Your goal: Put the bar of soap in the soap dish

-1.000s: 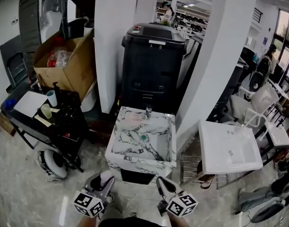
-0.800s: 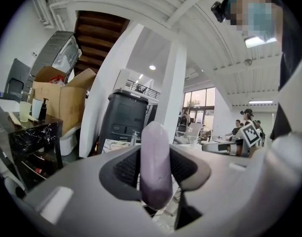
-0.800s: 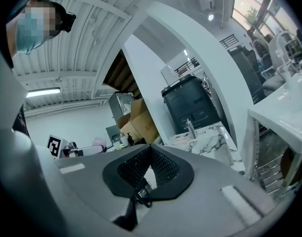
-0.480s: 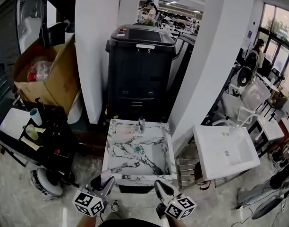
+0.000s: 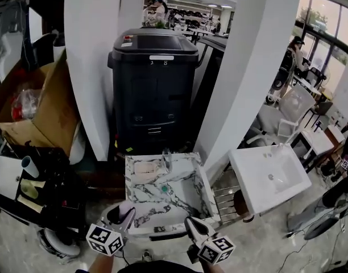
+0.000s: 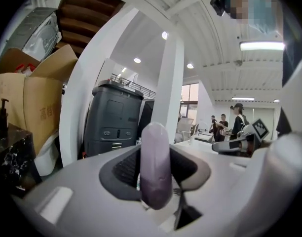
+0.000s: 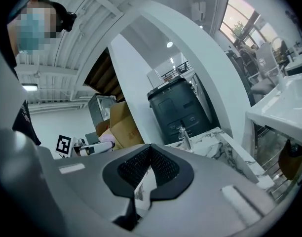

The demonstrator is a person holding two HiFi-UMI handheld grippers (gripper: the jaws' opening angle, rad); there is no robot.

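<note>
My left gripper (image 5: 121, 215) is shut on a pale purple bar of soap (image 6: 156, 168), which stands upright between its jaws in the left gripper view. It hovers over the front left edge of the marble sink (image 5: 192, 193). A pinkish soap dish (image 5: 144, 168) rests on the sink's back left corner, beside the faucet (image 5: 166, 159). My right gripper (image 5: 194, 226) is shut with nothing in it, at the sink's front right edge. In the right gripper view its pads (image 7: 141, 166) meet, with the faucet (image 7: 184, 136) beyond.
A tall black bin (image 5: 154, 90) stands behind the sink between two white pillars. There is a cardboard box (image 5: 32, 107) and a black cart (image 5: 43, 186) at the left, a white basin (image 5: 269, 175) at the right. People stand far back.
The view has closed in on the sink, which now lies right at both grippers. The grippers keep their places low in the frame, the left still holding the soap.
</note>
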